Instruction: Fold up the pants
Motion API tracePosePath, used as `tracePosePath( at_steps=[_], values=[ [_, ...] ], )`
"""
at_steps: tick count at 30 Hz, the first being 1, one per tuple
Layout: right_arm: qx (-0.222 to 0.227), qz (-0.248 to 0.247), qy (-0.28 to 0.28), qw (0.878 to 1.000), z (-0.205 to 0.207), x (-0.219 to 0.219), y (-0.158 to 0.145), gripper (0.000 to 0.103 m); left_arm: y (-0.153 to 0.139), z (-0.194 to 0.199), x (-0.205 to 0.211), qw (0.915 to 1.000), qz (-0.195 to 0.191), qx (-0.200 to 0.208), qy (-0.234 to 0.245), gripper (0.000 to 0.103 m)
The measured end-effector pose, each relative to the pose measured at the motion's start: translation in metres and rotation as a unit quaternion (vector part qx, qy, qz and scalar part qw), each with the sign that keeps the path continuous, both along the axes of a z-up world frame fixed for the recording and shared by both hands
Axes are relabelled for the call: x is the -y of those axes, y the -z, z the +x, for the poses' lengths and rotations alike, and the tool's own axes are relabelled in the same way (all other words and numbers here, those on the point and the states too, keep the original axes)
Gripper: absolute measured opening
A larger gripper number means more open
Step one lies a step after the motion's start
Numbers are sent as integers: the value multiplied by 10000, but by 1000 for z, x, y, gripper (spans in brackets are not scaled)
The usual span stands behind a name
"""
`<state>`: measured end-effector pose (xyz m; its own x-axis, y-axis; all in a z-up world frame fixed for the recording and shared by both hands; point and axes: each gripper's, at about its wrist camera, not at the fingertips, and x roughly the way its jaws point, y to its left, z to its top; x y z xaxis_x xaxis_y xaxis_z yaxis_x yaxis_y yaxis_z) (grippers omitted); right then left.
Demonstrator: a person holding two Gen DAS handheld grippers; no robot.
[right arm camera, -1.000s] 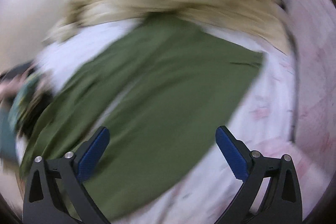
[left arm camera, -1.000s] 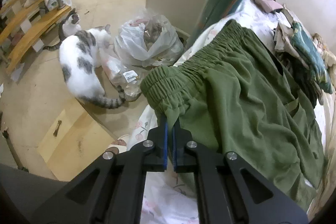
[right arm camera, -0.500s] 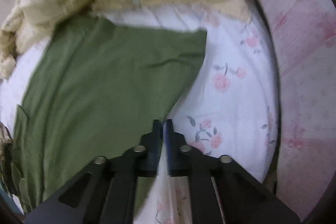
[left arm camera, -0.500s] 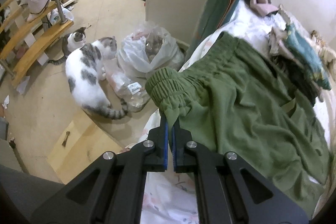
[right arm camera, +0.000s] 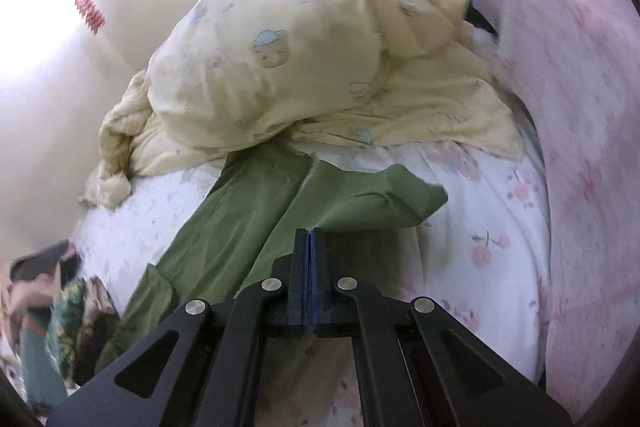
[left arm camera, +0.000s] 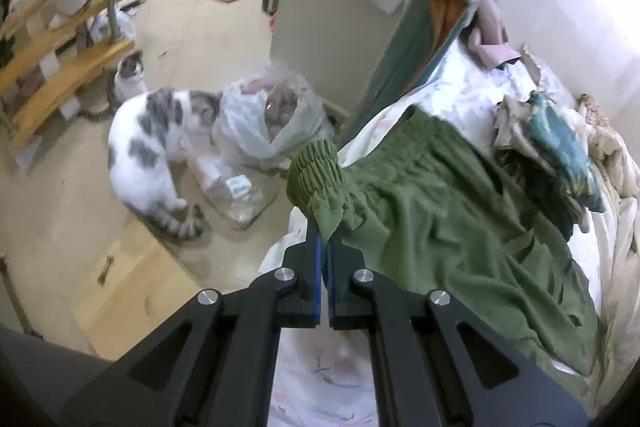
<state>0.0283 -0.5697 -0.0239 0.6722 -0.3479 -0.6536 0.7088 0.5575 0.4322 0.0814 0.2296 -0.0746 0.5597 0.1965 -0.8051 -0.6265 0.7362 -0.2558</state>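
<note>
Olive green pants (left arm camera: 460, 219) lie on a white floral bed sheet (left arm camera: 320, 379). My left gripper (left arm camera: 325, 239) is shut on the pants' elastic waistband corner (left arm camera: 316, 175), lifted at the bed's edge. In the right wrist view the pants' legs (right arm camera: 256, 211) stretch across the sheet (right arm camera: 480, 227). My right gripper (right arm camera: 310, 235) is shut on the edge of one leg near its hem (right arm camera: 416, 195), which is raised off the sheet and casts a shadow.
A cream quilt and pillow (right arm camera: 280, 59) pile up beyond the hems, and a pink floral cover (right arm camera: 580, 107) lies to the right. A heap of clothes (left arm camera: 552, 131) lies past the pants. On the floor a white and grey cat (left arm camera: 148, 151) noses plastic bags (left arm camera: 264, 131); a cabinet (left arm camera: 332, 15) stands behind.
My right gripper went from wide open to shut on the pant leg edge and has lifted it. My left gripper has raised the waistband. The cat turned toward the bags.
</note>
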Motion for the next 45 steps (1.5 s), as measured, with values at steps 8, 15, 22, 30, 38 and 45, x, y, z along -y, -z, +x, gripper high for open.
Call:
tracePosePath(
  at_steps=[8,15,22,30,38,45],
  values=[
    [1010,-324,144,9943,7,-17,-46,0,-48,7,-5,9986,-346,404,-1,0],
    [1177,-623,61,9911,73,-10,-86,0,-83,68,-3,9983,28,539,231,0],
    [-66,93,-938,9955,135,-2,-41,5,-67,102,9,9987,154,203,441,0],
    [-1148,527,108,9919,57,30,16,56,-60,97,9,9984,53,179,531,0],
    [-1759,960,1212,9722,-22,44,56,55,-48,91,-4,9988,-79,79,480,0],
    [-1017,1925,1202,9686,-51,27,75,55,-44,88,-5,9988,-42,68,487,0]
  ],
)
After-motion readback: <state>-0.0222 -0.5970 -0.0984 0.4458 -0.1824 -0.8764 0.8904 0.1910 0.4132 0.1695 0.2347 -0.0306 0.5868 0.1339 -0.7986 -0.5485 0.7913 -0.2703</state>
